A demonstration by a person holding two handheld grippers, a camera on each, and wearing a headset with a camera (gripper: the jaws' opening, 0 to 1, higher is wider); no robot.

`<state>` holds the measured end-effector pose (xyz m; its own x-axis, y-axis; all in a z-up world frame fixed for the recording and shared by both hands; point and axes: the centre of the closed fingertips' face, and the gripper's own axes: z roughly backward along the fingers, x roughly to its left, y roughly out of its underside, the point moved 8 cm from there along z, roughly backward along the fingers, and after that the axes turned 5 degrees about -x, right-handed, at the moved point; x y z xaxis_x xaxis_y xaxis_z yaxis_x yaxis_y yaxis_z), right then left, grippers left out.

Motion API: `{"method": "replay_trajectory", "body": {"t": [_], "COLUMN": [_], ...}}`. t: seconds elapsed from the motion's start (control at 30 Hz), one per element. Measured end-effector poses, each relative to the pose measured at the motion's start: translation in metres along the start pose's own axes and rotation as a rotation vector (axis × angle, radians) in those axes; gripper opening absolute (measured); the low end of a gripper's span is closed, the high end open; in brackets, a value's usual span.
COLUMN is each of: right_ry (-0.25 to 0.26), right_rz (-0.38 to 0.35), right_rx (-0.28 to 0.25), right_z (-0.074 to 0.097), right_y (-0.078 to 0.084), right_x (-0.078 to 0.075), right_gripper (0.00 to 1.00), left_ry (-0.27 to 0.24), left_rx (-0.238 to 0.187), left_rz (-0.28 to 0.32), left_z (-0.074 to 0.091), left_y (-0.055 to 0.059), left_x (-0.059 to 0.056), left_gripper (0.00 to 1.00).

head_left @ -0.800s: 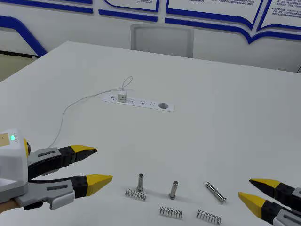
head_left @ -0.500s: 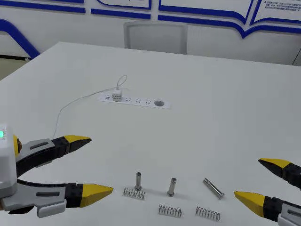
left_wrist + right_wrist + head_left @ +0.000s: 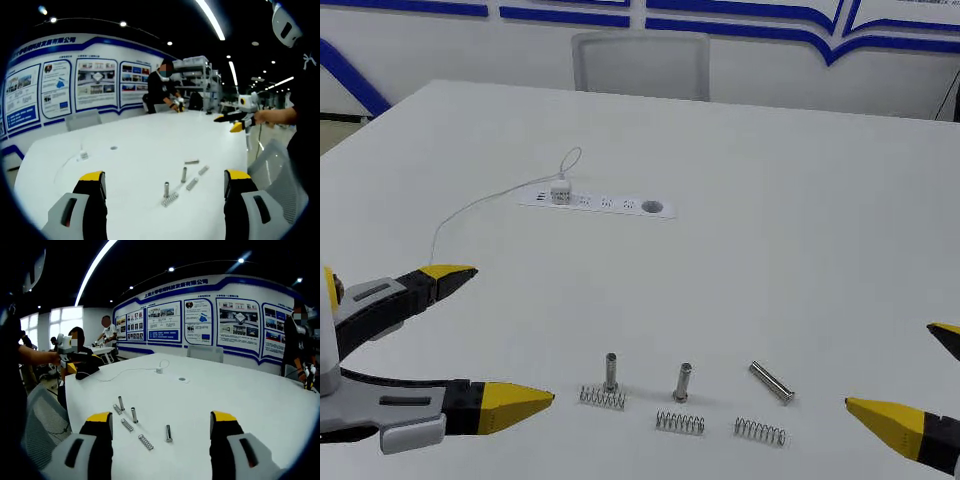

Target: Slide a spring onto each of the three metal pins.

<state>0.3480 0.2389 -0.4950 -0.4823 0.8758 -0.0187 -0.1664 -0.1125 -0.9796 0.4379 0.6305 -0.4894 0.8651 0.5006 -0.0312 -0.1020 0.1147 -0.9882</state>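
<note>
Blue-striped white wall panels (image 3: pixel 770 45) are backing the broad white table (image 3: pixel 800 200), where a white power strip (image 3: pixel 595 202) is lying. I am holding my left gripper (image 3: pixel 510 334) and right gripper (image 3: pixel 890 366) with jaws spread, empty, flanking two upright steel pins (image 3: pixel 611 370), one lying steel pin (image 3: pixel 771 382) and three coiled wire springs (image 3: pixel 680 423) lying beside them.

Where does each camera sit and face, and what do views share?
Head view: headset, looking down at pins and springs on the table; left gripper and right gripper open at lower corners.
Left gripper view: along its open jaws toward the pins; person's arm, right gripper beyond.
Right gripper view: likewise; left gripper beyond.
All share the pins, springs.
</note>
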Motion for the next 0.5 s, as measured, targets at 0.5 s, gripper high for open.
{"method": "replay_trajectory", "body": {"t": [0.5], "right_ry": [-0.026], "right_rz": [0.017], "right_rx": [0.029], "right_z": [-0.0044], "right_y": [-0.0022], "right_x": [0.008], "right_gripper": [0.87], "left_ry": [-0.027], "left_rx": [-0.03], "left_rz": [0.003], "left_z": [0.0052], "left_y": [-0.0054], "left_x": [0.001], "left_gripper": [1.0]}}
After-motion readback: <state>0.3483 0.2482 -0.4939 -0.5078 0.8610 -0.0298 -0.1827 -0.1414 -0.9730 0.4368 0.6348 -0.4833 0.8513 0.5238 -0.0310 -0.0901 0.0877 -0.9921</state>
